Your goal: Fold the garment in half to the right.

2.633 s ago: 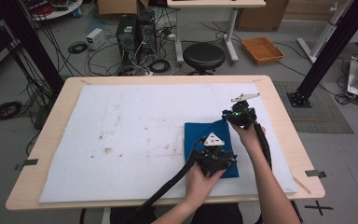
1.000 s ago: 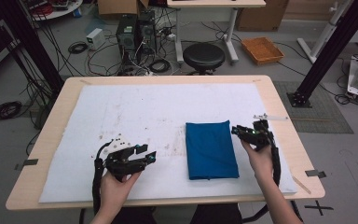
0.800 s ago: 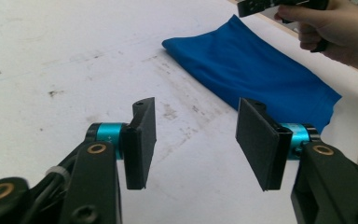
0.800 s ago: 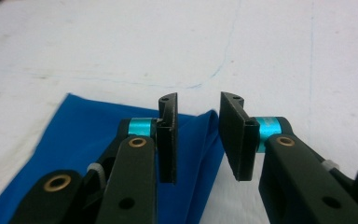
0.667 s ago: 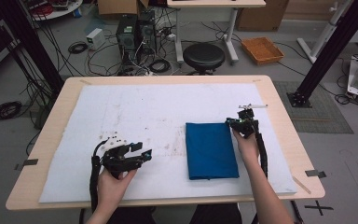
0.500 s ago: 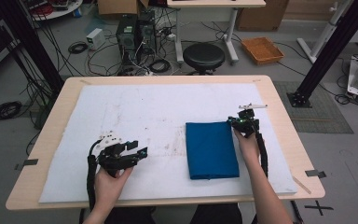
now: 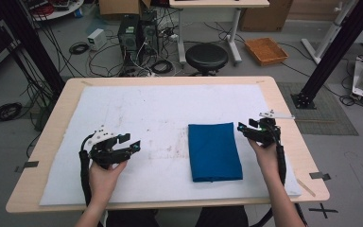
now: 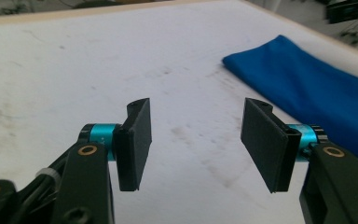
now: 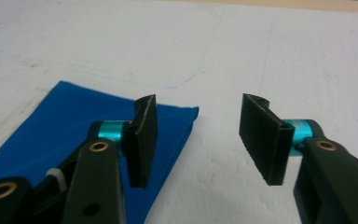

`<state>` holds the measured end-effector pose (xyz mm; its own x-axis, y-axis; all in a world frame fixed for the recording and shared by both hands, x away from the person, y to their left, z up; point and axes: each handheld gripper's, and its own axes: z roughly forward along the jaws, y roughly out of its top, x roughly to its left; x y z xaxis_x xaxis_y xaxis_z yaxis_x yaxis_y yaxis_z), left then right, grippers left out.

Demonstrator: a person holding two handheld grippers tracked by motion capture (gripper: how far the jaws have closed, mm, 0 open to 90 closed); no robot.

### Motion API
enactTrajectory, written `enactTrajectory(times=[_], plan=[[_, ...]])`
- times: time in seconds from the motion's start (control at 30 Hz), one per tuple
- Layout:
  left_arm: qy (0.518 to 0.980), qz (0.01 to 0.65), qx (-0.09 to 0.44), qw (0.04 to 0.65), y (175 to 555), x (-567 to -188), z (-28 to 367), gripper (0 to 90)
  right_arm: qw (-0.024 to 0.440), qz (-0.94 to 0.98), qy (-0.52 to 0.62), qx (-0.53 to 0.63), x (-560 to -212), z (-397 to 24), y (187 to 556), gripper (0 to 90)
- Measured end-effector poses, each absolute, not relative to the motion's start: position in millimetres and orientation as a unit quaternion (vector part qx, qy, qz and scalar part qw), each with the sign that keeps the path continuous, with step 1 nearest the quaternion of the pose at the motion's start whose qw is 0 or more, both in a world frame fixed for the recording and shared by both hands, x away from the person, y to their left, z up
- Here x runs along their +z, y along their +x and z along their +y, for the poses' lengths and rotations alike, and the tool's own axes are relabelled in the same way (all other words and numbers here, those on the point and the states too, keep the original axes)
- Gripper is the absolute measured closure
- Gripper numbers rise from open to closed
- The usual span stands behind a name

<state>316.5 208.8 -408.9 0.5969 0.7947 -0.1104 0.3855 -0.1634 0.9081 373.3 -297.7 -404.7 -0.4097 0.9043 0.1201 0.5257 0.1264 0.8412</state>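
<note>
A folded blue cloth [image 7: 214,151] lies flat on the white mat [image 7: 160,109], right of centre. My left gripper [image 7: 133,144] hovers over the mat's left part, well apart from the cloth and pointing toward it. Its jaws have just been opening and have nothing between them. In the left gripper view the left gripper [image 8: 196,135] is open over bare mat, with the cloth [image 8: 307,88] off to the right. My right gripper [image 7: 242,127] sits just beyond the cloth's right edge. It too has just been opening. In the right gripper view the right gripper [image 9: 196,135] is empty, with the cloth's corner [image 9: 51,126] behind its left jaw.
The mat covers most of the wooden table [image 7: 283,113], leaving a bare wood border. Beyond the far edge, a black stool [image 7: 206,56], computer towers [image 7: 137,33] and loose cables are on the floor. A black frame leg [image 7: 321,61] stands at the right.
Both grippers were over the cloth earlier. Since then the left hand has drifted left across the mat. The right gripper has backed slightly right, off the cloth's edge. The cloth has stayed put.
</note>
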Motion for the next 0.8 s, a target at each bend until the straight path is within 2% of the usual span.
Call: enactTrajectory(times=[0.1, 0.23, 0.43, 0.8], plan=[[0.744, 0.397, 0.231, 0.486, 324, -406, 211, 40.3, 0.221, 0.717, 0.488, 0.445, -403, -306, 356, 39.7], [0.739, 0.402, 0.235, 0.486, 327, -406, 218, 40.1, 0.209, 0.715, 0.490, 0.453, -405, -319, 345, 37.0], [0.731, 0.403, 0.241, 0.495, 325, -409, 228, 40.0, 0.207, 0.711, 0.493, 0.457, -404, -331, 340, 35.3], [0.726, 0.396, 0.238, 0.509, 319, -409, 231, 38.3, 0.204, 0.720, 0.479, 0.459, -402, -327, 342, 32.5]])
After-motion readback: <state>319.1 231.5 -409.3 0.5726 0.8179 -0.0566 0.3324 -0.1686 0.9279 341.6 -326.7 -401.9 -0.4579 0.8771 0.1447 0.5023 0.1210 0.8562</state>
